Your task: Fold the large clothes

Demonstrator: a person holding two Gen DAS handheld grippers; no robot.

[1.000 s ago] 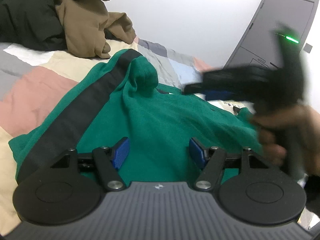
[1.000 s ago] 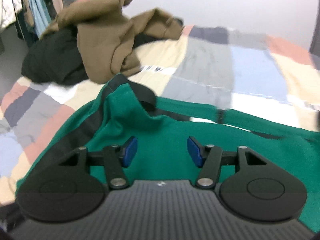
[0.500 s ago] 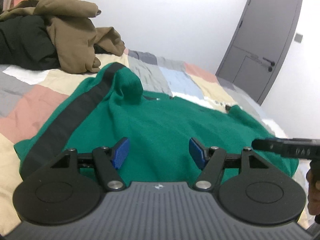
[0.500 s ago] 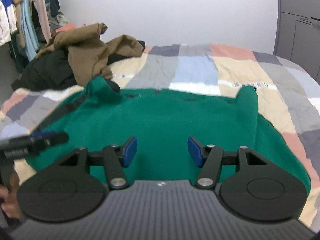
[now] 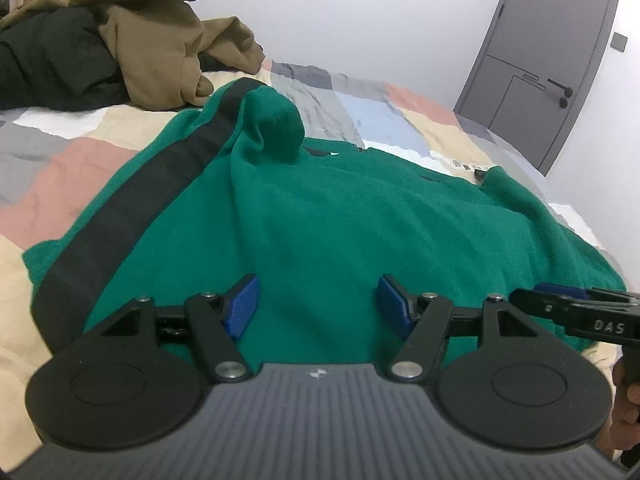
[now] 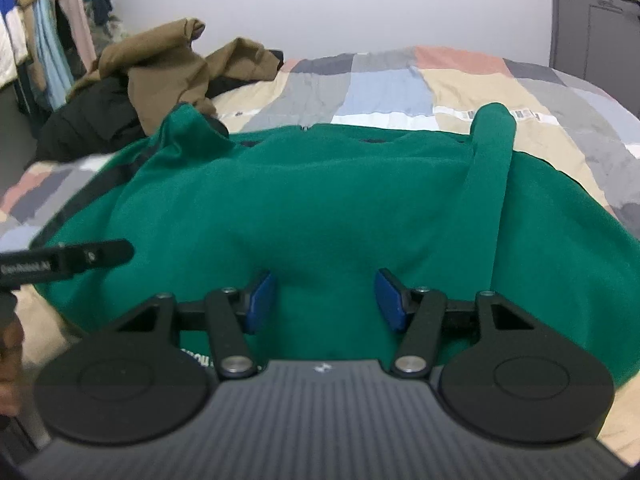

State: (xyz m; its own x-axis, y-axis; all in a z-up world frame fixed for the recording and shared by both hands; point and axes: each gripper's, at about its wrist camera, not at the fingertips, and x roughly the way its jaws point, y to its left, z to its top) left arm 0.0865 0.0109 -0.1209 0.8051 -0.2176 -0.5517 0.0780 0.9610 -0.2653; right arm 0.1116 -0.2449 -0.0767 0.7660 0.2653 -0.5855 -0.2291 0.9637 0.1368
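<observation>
**Green garment: take the near hem at two matched points before folding**

The green garment (image 5: 360,216) lies spread across the patchwork bed (image 5: 72,160), its near hem toward the person and its far edge toward the wall. A black stripe (image 5: 168,184) runs down its left side, the far left corner is bunched into a raised hump (image 5: 276,124), and in the right wrist view a green sleeve (image 6: 486,184) lies folded back over the right part of the body. A brown garment (image 5: 160,40) and a black one (image 5: 48,60) sit heaped at the far left of the bed, well apart from the work.

The left tool (image 5: 314,306) hangs over the near left part of the cloth with its blue pads spread and nothing between them. The right tool (image 6: 324,300) hangs over the near right part, likewise spread and empty. Each one shows at the edge of the other's view, so they stand side by side.

The step in hand looks like the approach to a first grasp on the near hem. To do it well:

- Bring each tool down onto the hem itself, not the middle of the cloth, so the pads close on an edge.
- Choose points evenly spaced from the centre, otherwise the fold will run askew.
- Pinch all layers at once; the fleece looks thick and may slip from a shallow bite.
- Lift just clear of the bed and carry the hem toward the far edge, both sides together.
- Expect the hump and the sleeve to need flattening, or they will make a lumpy fold.
</observation>
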